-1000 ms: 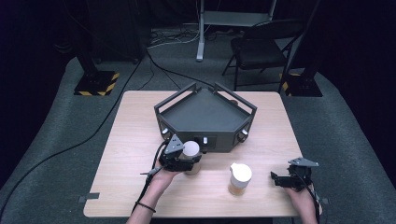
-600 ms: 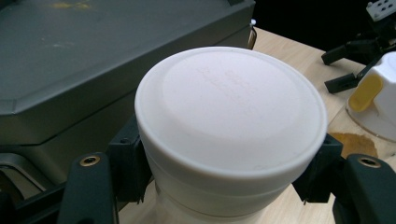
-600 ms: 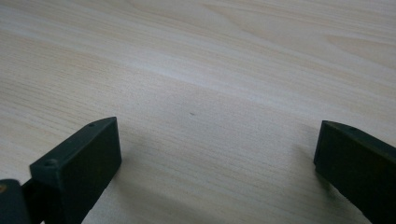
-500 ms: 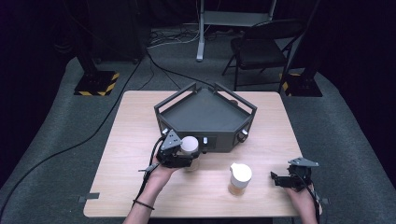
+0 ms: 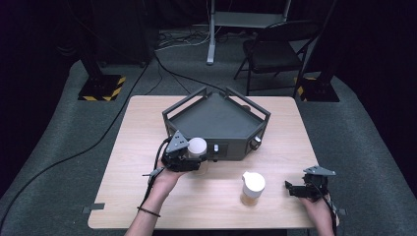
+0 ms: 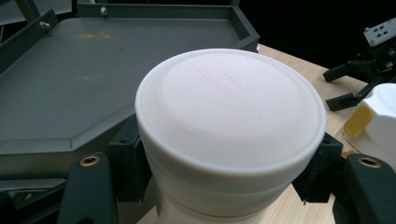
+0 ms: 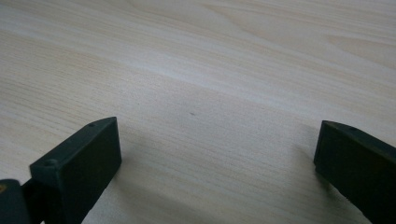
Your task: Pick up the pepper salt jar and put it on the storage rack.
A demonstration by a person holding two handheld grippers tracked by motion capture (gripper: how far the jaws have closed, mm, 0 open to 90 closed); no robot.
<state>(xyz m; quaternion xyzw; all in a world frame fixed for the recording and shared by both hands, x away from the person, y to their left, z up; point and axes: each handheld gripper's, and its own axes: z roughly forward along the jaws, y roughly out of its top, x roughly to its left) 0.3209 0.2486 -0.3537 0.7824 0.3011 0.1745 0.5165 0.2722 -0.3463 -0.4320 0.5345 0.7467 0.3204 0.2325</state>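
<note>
Wooden worktop [image 5: 147, 128] carries dark grey tray [image 5: 216, 120]. Left tool [image 5: 193, 158] pinches white-lidded jar [image 6: 229, 130] at tray front. Right tool [image 7: 215, 158] spread, near capped bottle [image 5: 253, 188].

Black two-jaw grippers, left gripper [image 5: 189, 160] and right gripper [image 5: 294, 189], grey three-cornered top plates, trailing black cables.

our left gripper [image 5: 189, 158] at 7 o'clock, jaws clamped | our right gripper [image 5: 297, 189] at 4 o'clock, jaws spread wide
</note>
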